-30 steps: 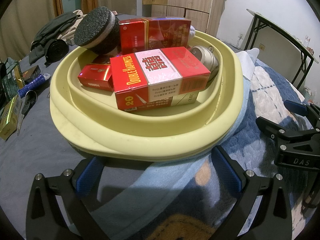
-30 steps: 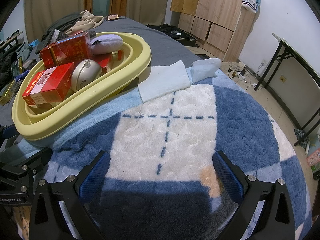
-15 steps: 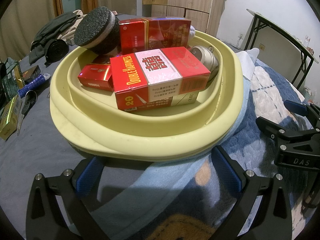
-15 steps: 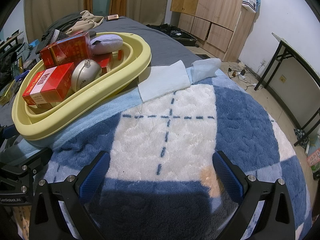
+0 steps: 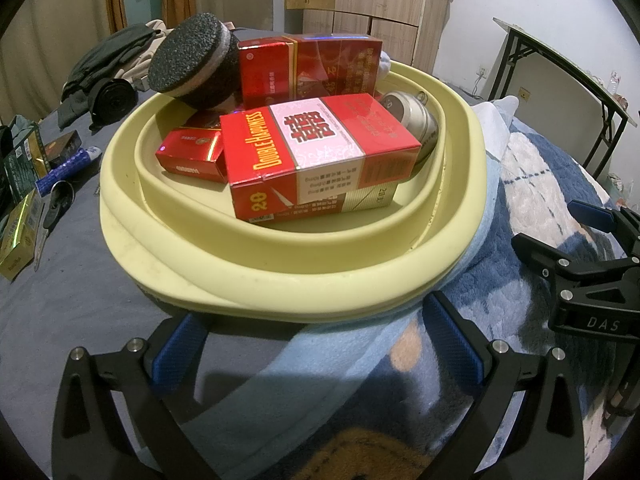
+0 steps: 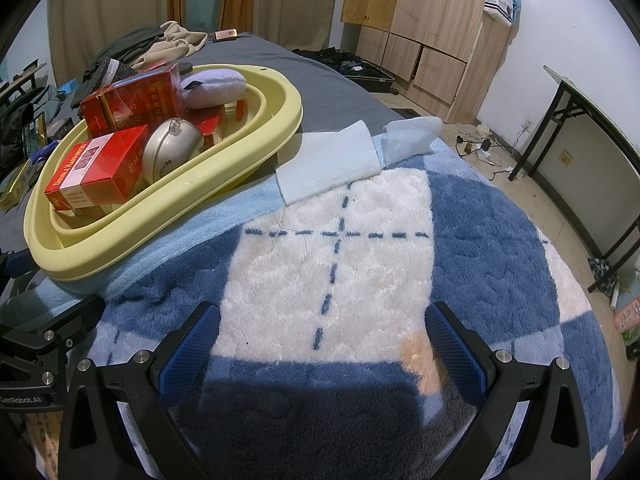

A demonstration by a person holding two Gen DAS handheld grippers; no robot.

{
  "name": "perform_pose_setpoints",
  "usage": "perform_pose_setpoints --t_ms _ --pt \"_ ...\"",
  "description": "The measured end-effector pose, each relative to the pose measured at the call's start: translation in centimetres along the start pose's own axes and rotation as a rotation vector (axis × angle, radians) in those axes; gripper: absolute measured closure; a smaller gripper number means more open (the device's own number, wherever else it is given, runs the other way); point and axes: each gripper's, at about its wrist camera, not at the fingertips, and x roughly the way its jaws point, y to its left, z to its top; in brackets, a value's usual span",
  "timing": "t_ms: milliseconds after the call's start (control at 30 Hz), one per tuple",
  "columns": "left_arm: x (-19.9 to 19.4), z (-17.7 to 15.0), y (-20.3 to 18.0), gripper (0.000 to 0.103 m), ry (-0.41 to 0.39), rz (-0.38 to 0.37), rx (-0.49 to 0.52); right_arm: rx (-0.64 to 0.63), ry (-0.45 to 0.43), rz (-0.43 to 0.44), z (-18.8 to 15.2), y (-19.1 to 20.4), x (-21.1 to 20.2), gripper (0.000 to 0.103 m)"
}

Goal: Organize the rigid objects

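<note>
Nothing has shifted since a second ago: both grippers hang still, jaws wide and empty. Just ahead of the left gripper sits the yellow basin, heaped with the red carton, silver tin and sponge. The right gripper faces bare blanket. Seemingly between picks; next comes reaching for a loose item.

Pale cream-and-gold flat carton mostly hidden under red Double Happiness cigarette box. Small print on silver round metal tin illegible. Green-gold boxes cut off at left edge.
</note>
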Motion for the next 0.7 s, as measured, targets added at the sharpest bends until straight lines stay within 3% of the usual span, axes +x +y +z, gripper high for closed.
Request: perform_pose_setpoints --t_ms 700 --pt "0.01 0.02 -0.05 0.0 0.0 0.001 0.001 0.0 0.0 0.0 0.01 -0.05 0.02 0.0"
